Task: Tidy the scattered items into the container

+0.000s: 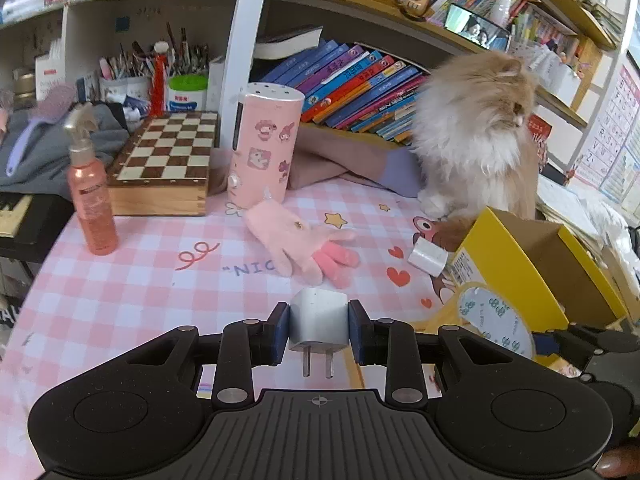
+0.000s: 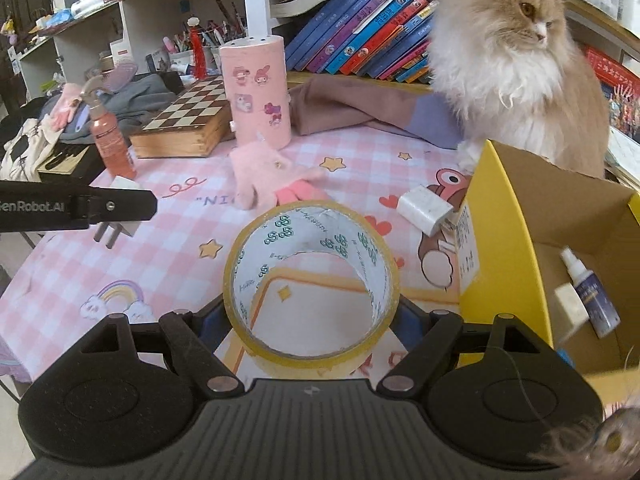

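My left gripper (image 1: 319,330) is shut on a white plug adapter (image 1: 318,320), its two prongs pointing back at the camera, held above the pink checked tablecloth (image 1: 140,280). My right gripper (image 2: 312,320) is shut on a yellow tape roll (image 2: 311,280), left of the open yellow cardboard box (image 2: 508,240). The box holds a small spray bottle (image 2: 590,292) and a small cream item (image 2: 570,306). A pink glove (image 1: 304,246) and a white charger block (image 2: 426,209) lie on the cloth. The box (image 1: 512,264) also shows at the right of the left wrist view.
A fluffy cat (image 2: 516,64) sits behind the box. A pink cylinder (image 1: 264,144), a chessboard box (image 1: 168,164) and a pink spray bottle (image 1: 90,196) stand at the back left. Books and shelves line the back. Folded cloth (image 1: 344,160) lies by the cat.
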The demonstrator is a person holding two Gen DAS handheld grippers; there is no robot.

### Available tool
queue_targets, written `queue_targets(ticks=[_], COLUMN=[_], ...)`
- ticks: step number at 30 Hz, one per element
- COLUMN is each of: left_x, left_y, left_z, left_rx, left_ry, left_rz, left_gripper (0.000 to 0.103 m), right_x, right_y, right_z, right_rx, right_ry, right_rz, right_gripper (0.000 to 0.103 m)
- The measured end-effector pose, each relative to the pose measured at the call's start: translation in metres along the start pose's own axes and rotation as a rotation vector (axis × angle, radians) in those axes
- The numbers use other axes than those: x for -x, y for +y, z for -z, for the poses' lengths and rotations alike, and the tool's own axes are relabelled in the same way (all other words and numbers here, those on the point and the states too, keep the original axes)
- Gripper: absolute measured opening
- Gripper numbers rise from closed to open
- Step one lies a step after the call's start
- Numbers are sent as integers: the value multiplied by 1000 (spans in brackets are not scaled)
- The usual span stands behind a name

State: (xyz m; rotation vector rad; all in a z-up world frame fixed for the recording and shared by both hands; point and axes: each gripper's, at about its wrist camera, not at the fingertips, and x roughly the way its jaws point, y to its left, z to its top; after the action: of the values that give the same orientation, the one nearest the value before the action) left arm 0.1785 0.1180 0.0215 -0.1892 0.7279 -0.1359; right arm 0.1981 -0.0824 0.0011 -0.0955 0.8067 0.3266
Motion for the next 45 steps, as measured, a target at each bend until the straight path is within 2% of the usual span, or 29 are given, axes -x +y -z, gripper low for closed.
queue_targets(ticks=[12, 19, 26, 35, 45], left_x=[60, 90, 112, 124, 119], left_y=[-6, -6, -12, -24, -58], left_z=[36, 57, 79, 105, 116], left_rx=[-14, -18, -31, -45, -130], left_ry=[-43, -43, -34, -3, 47], left_rz=[14, 25, 57, 115, 226], left_gripper=[29, 29, 29, 29, 29], right_x=[44, 68, 97, 125, 154], right_y=[25, 29, 43, 51, 36], right_z=[24, 47, 72, 107, 140], right_rx=[28, -51, -56, -71, -159], right_ry=[-25, -15, -34, -15, 2], right_rz=[22, 12, 24, 59, 136], right_gripper=[80, 80, 80, 80, 80])
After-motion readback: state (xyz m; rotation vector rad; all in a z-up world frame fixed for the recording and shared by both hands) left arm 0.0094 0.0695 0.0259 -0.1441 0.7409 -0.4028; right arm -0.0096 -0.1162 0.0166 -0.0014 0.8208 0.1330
